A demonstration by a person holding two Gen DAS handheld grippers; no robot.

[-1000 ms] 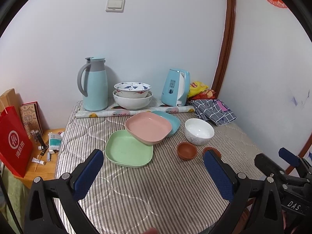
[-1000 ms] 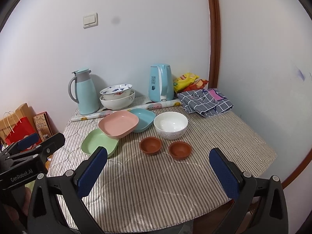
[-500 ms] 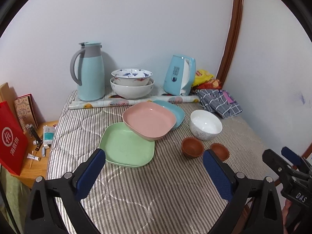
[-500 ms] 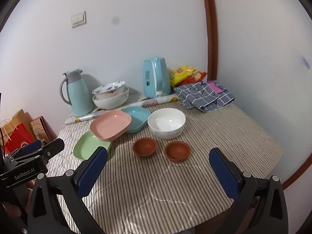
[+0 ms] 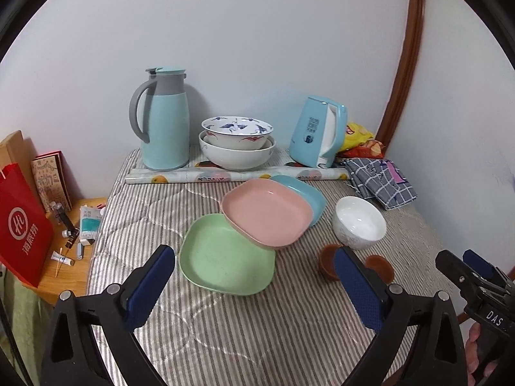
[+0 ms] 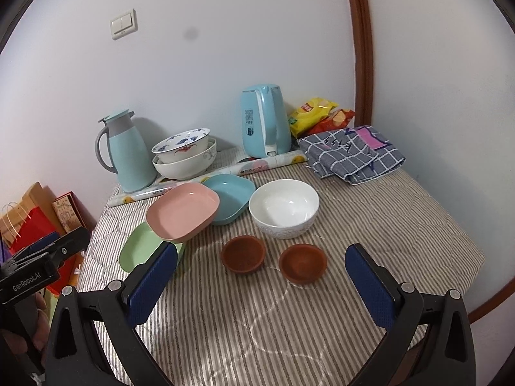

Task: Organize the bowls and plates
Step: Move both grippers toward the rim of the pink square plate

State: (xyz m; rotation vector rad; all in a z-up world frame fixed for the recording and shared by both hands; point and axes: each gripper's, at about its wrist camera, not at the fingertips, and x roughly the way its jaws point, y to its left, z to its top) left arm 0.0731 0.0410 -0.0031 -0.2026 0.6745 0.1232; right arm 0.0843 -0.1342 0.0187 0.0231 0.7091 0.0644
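A green plate (image 5: 225, 255) lies on the striped table, with a pink plate (image 5: 267, 215) overlapping it and a blue plate (image 5: 305, 193) behind. The same green plate (image 6: 141, 247), pink plate (image 6: 183, 214) and blue plate (image 6: 230, 197) show in the right wrist view. A white bowl (image 6: 285, 207) stands beside two small brown bowls (image 6: 243, 254) (image 6: 302, 263). Two patterned bowls (image 5: 236, 141) are stacked at the back. My left gripper (image 5: 254, 286) is open just in front of the green plate. My right gripper (image 6: 260, 284) is open in front of the brown bowls. Both hold nothing.
A teal thermos jug (image 5: 162, 122), a blue kettle (image 5: 317, 132), a rolled sheet (image 5: 235, 173), snack bags (image 6: 318, 112) and a folded checked cloth (image 6: 352, 154) line the back. A low wooden stand (image 5: 69, 257) with a red bag (image 5: 22, 234) sits left of the table.
Both grippers have moved forward toward the dishes, which now look larger and closer. The dishes themselves have not moved.
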